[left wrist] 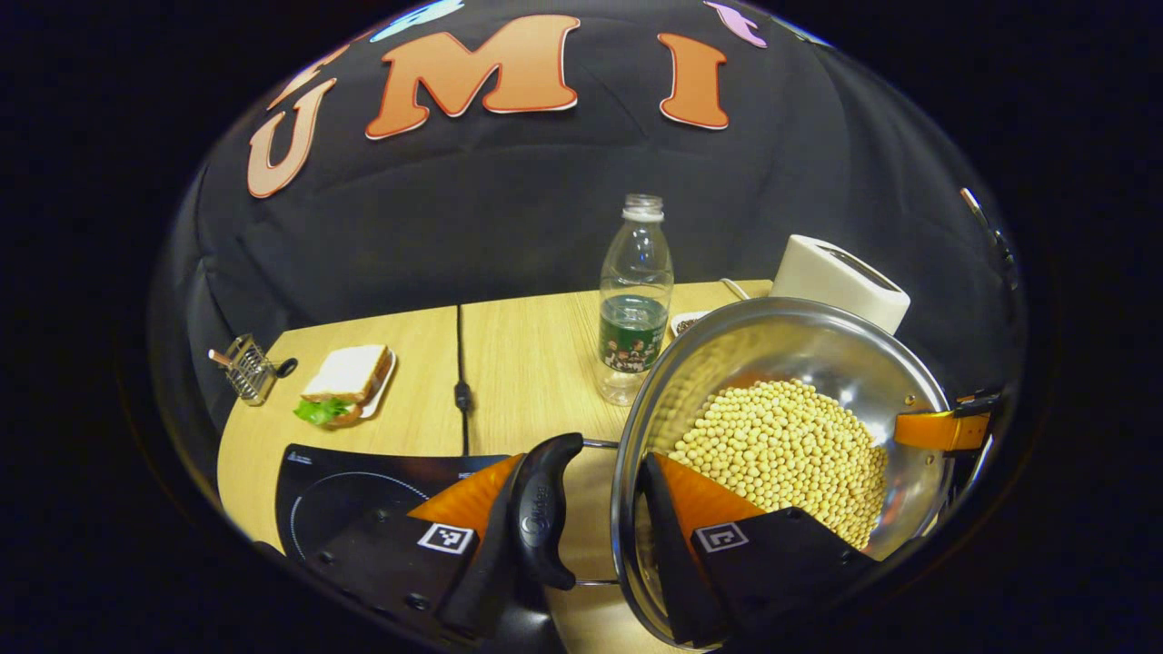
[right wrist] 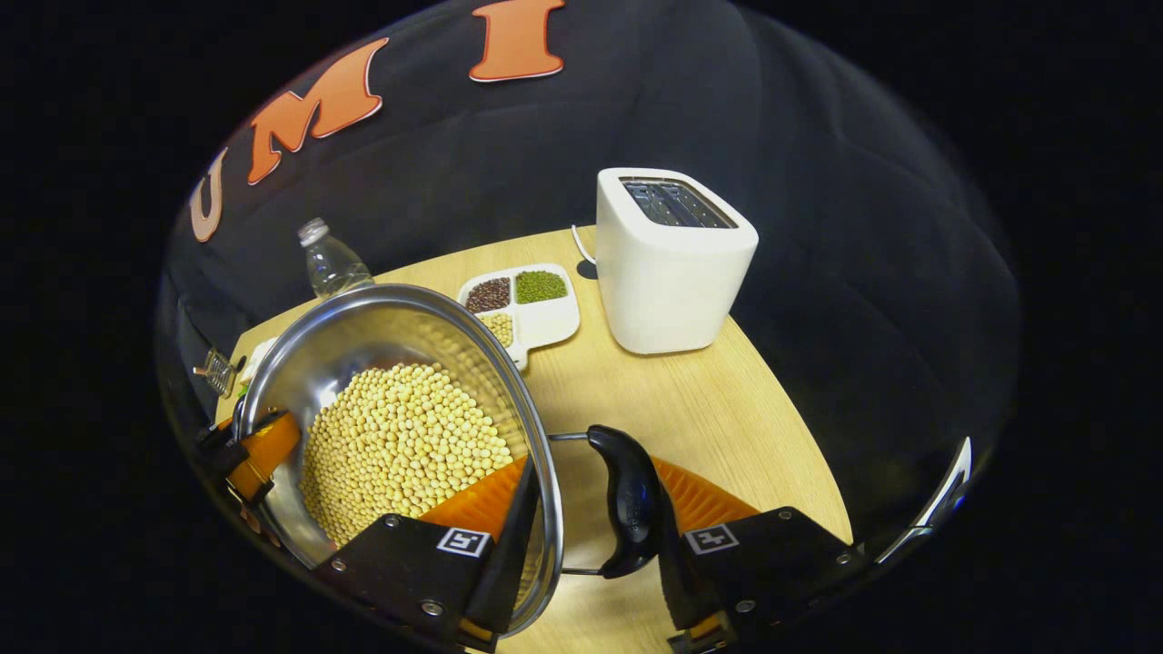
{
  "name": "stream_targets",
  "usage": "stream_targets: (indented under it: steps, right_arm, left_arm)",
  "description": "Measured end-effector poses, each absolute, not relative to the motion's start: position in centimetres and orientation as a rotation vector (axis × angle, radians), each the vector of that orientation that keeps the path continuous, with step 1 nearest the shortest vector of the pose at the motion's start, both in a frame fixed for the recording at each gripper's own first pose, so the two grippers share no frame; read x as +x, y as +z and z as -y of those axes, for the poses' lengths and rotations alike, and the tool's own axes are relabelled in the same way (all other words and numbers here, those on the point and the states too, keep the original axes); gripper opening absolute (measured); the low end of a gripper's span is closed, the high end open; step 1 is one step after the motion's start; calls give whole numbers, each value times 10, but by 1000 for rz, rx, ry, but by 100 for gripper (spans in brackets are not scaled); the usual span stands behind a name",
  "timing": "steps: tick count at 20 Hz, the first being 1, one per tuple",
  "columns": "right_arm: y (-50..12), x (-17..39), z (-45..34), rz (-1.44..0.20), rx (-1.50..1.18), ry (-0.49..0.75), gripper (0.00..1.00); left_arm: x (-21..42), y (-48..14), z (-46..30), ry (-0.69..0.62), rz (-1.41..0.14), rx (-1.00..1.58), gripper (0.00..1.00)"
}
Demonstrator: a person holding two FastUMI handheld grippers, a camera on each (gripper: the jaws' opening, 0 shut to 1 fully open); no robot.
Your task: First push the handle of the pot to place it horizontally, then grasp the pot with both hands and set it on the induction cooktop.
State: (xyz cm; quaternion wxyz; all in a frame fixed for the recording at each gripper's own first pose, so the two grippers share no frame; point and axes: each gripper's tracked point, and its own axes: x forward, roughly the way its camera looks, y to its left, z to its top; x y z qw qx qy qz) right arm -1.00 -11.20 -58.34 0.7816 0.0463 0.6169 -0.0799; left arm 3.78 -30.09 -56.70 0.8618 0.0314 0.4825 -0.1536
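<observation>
A steel pot (left wrist: 800, 345) full of pale soybeans (left wrist: 781, 445) hangs between both grippers. My left gripper (left wrist: 581, 509) is shut on it, one finger outside against the black side handle (left wrist: 545, 509), the other inside the wall. At the pot's far rim the right gripper (left wrist: 945, 427) shows. In the right gripper view, my right gripper (right wrist: 591, 509) clamps the pot (right wrist: 363, 336) the same way across its black handle (right wrist: 631, 500), and the left gripper (right wrist: 259, 454) shows at the opposite rim. The black induction cooktop (left wrist: 363, 490) lies low on the left, beside the pot.
On the wooden table (right wrist: 727, 409) stand a water bottle (left wrist: 636, 300), a white toaster (right wrist: 672, 263) and a divided dish of beans (right wrist: 527, 304). A sandwich on a plate (left wrist: 345, 381), a small wire rack (left wrist: 247, 368) and a black cable (left wrist: 462, 363) lie behind the cooktop.
</observation>
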Motion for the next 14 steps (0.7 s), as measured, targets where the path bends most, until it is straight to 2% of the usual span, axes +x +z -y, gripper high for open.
stream_targets:
  steps: [1, 2, 3, 6, 7, 8, 14]
  right_arm:
    - [-586, -9, 114, -1329, 99, -166, 64]
    - [-587, -8, 114, -1323, 100, -159, 64]
    - [-590, -8, 113, -1316, 99, -151, 64]
    - [-601, -11, 111, -1294, 111, -128, 64]
    - [-606, -12, 110, -1292, 109, -116, 64]
    - [-608, -11, 110, -1287, 110, -107, 64]
    - [-615, -2, 111, -1277, 90, -25, 64]
  left_arm:
    - [37, -558, 294, -315, -1012, 70, 76]
    - [37, -551, 287, -307, -1008, 72, 72]
    - [38, -544, 279, -297, -1001, 73, 74]
    - [35, -521, 252, -266, -980, 70, 72]
    - [36, -516, 241, -255, -977, 70, 74]
    - [33, -509, 229, -246, -975, 72, 72]
    - [24, -483, 140, -161, -977, 59, 74]
